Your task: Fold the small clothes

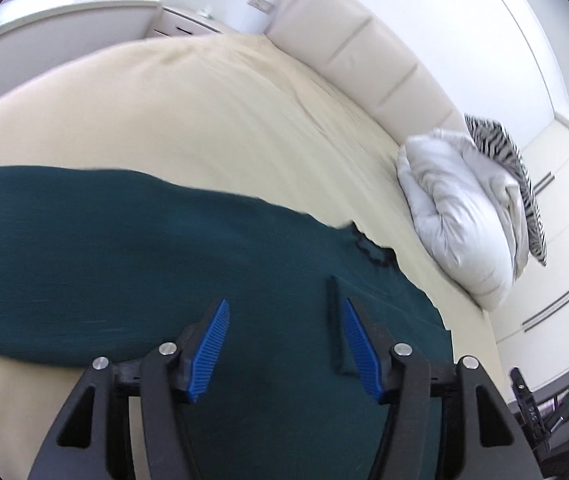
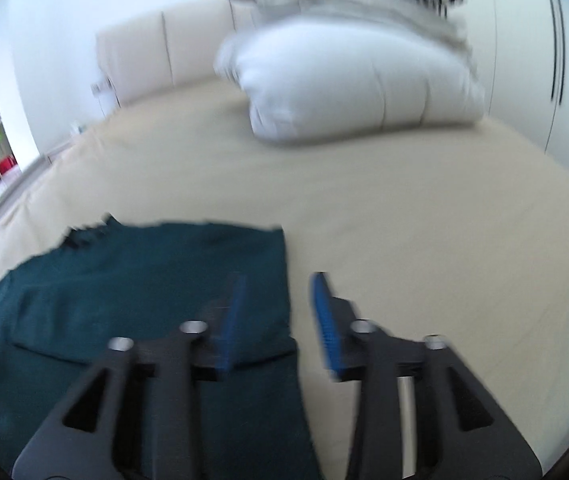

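A dark teal garment (image 1: 124,248) lies flat on the beige bed (image 1: 204,112), with a black lace trim (image 1: 372,252) at its far edge. My left gripper (image 1: 285,304) hovers over it, open, and its blue pads press on nothing; a raised fold of the cloth stands just beside the right pad. In the right wrist view, which is blurred, the garment (image 2: 144,280) fills the lower left. My right gripper (image 2: 279,278) is open above its right edge, one finger over the cloth and the other over the bare bed (image 2: 404,220).
A white pillow (image 1: 456,200) (image 2: 344,80) and a zebra-striped cushion (image 1: 500,148) lean against the cream headboard (image 1: 344,32) at the far side. A white nightstand (image 1: 188,20) stands beyond the bed. Black equipment (image 1: 536,408) sits off the bed's right edge.
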### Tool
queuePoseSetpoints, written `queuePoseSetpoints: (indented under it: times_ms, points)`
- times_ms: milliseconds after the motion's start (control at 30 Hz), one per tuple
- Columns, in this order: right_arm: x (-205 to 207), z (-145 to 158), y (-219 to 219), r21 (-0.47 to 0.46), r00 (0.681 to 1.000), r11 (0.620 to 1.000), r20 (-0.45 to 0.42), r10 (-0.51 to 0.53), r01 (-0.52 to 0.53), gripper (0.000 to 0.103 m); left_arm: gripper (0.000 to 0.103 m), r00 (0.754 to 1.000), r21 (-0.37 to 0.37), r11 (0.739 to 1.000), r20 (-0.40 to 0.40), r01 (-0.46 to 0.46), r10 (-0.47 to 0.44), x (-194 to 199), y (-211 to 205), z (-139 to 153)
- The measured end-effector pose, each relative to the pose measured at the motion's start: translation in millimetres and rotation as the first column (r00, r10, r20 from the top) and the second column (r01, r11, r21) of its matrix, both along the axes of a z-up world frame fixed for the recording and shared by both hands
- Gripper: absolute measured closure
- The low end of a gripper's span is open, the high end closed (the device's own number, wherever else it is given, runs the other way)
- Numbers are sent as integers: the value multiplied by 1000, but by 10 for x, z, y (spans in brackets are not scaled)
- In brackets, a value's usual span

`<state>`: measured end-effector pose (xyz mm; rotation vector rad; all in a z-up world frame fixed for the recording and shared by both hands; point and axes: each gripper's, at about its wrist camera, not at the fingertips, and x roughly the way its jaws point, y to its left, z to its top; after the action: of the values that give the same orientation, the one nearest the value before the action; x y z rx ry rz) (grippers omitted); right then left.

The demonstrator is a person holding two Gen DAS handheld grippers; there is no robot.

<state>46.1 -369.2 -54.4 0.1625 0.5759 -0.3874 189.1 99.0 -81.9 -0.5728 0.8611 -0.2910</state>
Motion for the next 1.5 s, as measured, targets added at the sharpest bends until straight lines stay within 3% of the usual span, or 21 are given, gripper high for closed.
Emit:
queuePoseSetpoints:
  times_ms: [33, 133, 233, 367, 533, 600, 700, 800, 867, 900, 933, 1000, 1100, 1167, 1267, 1333, 1367, 1400, 1433, 1500]
  points:
    - [-154, 109, 171, -34, 998, 999, 58, -4, 6, 16, 42, 1000, 3, 1000, 4, -25, 25, -92, 174, 23]
    - [-370, 309, 619, -72, 989, 997, 148, 22, -11, 7, 42, 988, -5, 989, -19, -151, 151, -483, 852, 13]
    - [-420, 394, 954, -7, 987, 997, 142, 81, -81, 7, 40, 955, -61, 955, -65, -292, 288, -886, 1485, -106]
    - [-392, 484, 1457, 52, 972, 980, 152, 180, -190, 6, 35, 893, -174, 877, -149, -447, 426, -1274, 2090, -365]
    - [-546, 581, 2124, 163, 948, 939, 147, 282, -304, 6, 35, 878, -311, 821, -153, -479, 454, -1218, 2294, -463]
    - [-589, 603, 2292, 186, 939, 923, 148, 312, -336, 6, 35, 844, -339, 774, -196, -535, 499, -1154, 2397, -551]
    - [-681, 667, 2419, 214, 934, 913, 157, 320, -348, 6, 35, 781, -430, 658, -237, -618, 578, -1109, 2586, -663]
    - [-724, 666, 2321, 273, 942, 904, 162, 294, -328, 6, 37, 725, -471, 571, -265, -672, 635, -1039, 2730, -765]
    - [-719, 622, 2165, 310, 947, 897, 159, 279, -316, 6, 46, 700, -463, 546, -285, -698, 654, -986, 2786, -792]
    - [-711, 594, 2099, 324, 949, 893, 157, 273, -311, 6, 57, 687, -450, 537, -298, -713, 662, -945, 2805, -800]
    - [-701, 565, 2001, 334, 950, 891, 157, 270, -309, 6, 74, 682, -430, 542, -309, -722, 663, -912, 2803, -795]
    - [-728, 523, 1915, 340, 952, 890, 158, 263, -303, 7, 95, 675, -364, 572, -307, -735, 671, -867, 2785, -714]
    - [-742, 437, 1781, 347, 956, 892, 154, 250, -289, 7, 95, 702, -286, 643, -218, -710, 678, -767, 2584, -433]
    - [-768, 359, 1658, 365, 962, 891, 147, 231, -270, 7, 95, 748, -220, 717, -141, -662, 648, -626, 2314, -160]
    - [-813, 247, 1479, 396, 971, 887, 137, 198, -237, 8, 95, 837, -95, 832, -20, -546, 547, -398, 1781, 214]
    - [-859, 175, 1368, 411, 975, 886, 134, 174, -215, 8, 95, 905, 47, 905, 80, -423, 419, -233, 1218, 471]
    - [-876, 144, 1328, 417, 977, 885, 134, 166, -207, 8, 95, 930, 127, 924, 122, -360, 346, -161, 926, 562]
    - [-901, 113, 1275, 423, 979, 884, 134, 156, -199, 8, 94, 956, 245, 930, 174, -275, 237, -96, 479, 655]
    - [-933, 73, 1206, 430, 981, 883, 130, 144, -187, 8, 94, 966, 322, 921, 199, -221, 162, -61, 151, 691]
    - [-982, 8, 1109, 444, 985, 881, 124, 122, -165, 8, 94, 974, 468, 876, 224, -116, 9, -23, -534, 700]
